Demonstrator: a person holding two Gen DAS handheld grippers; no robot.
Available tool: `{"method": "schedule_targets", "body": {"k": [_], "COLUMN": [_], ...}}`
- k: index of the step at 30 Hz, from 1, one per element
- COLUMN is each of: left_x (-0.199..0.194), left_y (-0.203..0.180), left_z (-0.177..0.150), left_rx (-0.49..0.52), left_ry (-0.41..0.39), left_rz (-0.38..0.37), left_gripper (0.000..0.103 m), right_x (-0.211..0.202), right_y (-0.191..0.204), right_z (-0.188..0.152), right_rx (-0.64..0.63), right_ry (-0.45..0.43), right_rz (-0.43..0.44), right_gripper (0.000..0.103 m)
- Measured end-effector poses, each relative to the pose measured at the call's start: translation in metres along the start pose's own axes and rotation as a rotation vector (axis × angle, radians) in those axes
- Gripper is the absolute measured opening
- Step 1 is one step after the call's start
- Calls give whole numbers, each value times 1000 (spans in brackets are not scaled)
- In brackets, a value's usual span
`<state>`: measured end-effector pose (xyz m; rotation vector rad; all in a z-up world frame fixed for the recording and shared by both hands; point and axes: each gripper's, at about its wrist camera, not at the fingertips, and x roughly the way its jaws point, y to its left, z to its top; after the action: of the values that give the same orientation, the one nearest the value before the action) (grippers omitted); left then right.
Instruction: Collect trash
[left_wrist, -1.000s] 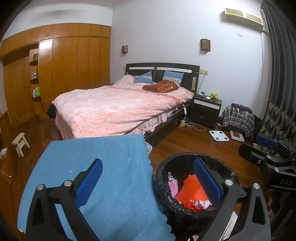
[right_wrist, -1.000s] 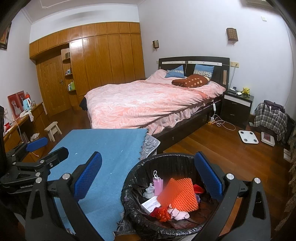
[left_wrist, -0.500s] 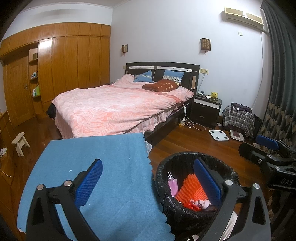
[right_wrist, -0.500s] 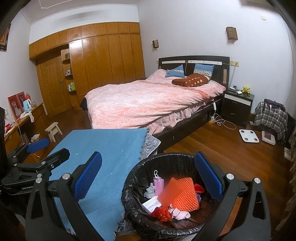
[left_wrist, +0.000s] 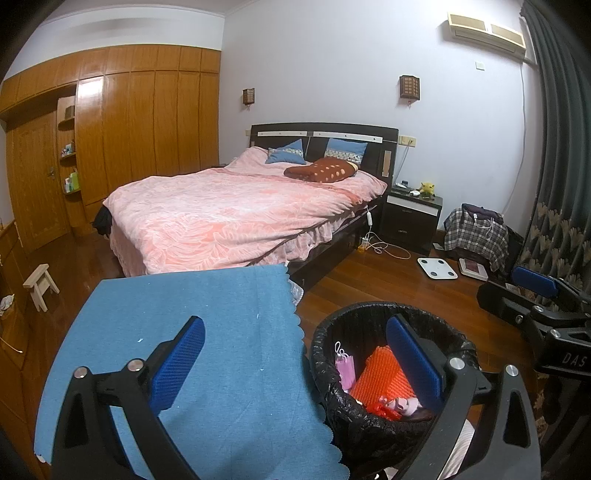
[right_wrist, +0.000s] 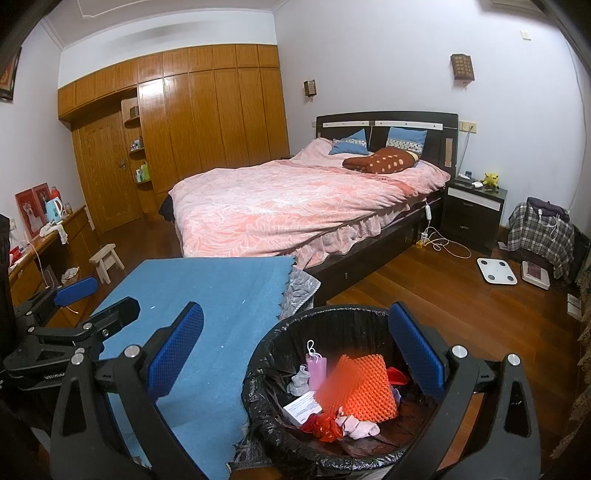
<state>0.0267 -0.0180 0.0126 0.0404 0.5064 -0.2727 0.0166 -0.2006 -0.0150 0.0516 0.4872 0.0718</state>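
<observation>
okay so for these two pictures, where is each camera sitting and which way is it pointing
Left wrist: sits on the left gripper, facing the bed over the blue cloth; its open fingers show, with the right gripper at the right edge.
Right wrist: sits on the right gripper, above the bin, facing the bed; its open fingers show, left gripper at left.
Shared: bed, blue cloth, bin, nightstand.

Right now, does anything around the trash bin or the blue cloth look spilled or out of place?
Nothing stands out. The trash, including the orange foam net, sits inside the black bin, and the blue cloth lies flat.
</observation>
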Motion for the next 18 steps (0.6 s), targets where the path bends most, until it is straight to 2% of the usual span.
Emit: {"method": "schedule_targets", "body": {"k": [18], "left_x": [2], "left_y": [-1], "left_z": [-7], "left_rx": [0], "left_ry": [6], "left_rz": [1], "left_gripper": [97], "right_x": [4], "right_y": [0], "right_z": [0], "right_rx": [0], "right_ry": [9], "right_rz": [3], "right_gripper": [98]}}
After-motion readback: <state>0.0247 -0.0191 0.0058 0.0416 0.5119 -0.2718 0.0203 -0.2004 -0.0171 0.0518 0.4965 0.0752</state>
